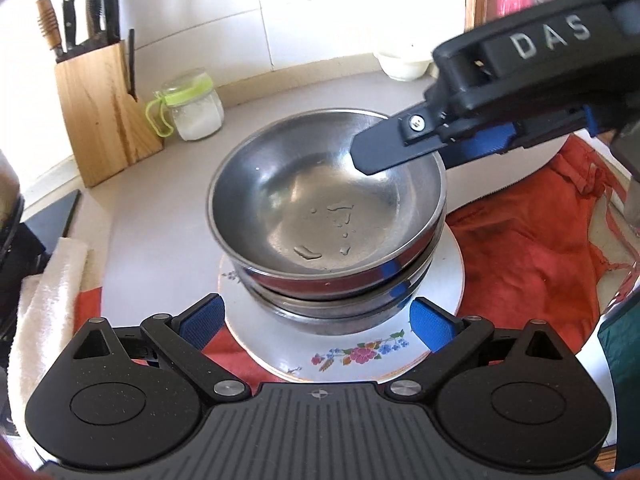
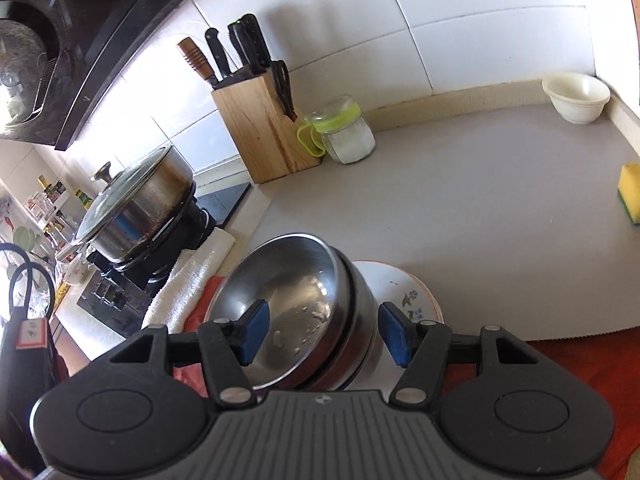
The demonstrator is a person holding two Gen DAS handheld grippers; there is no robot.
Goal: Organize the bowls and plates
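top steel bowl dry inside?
No, water droplets sit on the bottom of the top steel bowl, plainly seen from the left wrist.

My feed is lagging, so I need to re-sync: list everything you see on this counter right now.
steel bowls: nested stack, exact count unclear, silver, on the floral plate; top one holds water drops
floral plate: one visible, white, on the red cloth
red cloth: one, right of the plate
knife block: one, wooden, against the wall
jar: one, glass with green lid, beside the block
white bowl: one, far corner
sponge: one, yellow and green, right edge
lidded pot: one, steel, on the stove
white towel: one, beside the stove
left gripper: open, before the stack
right gripper: open, fingers straddle the bowls' rim
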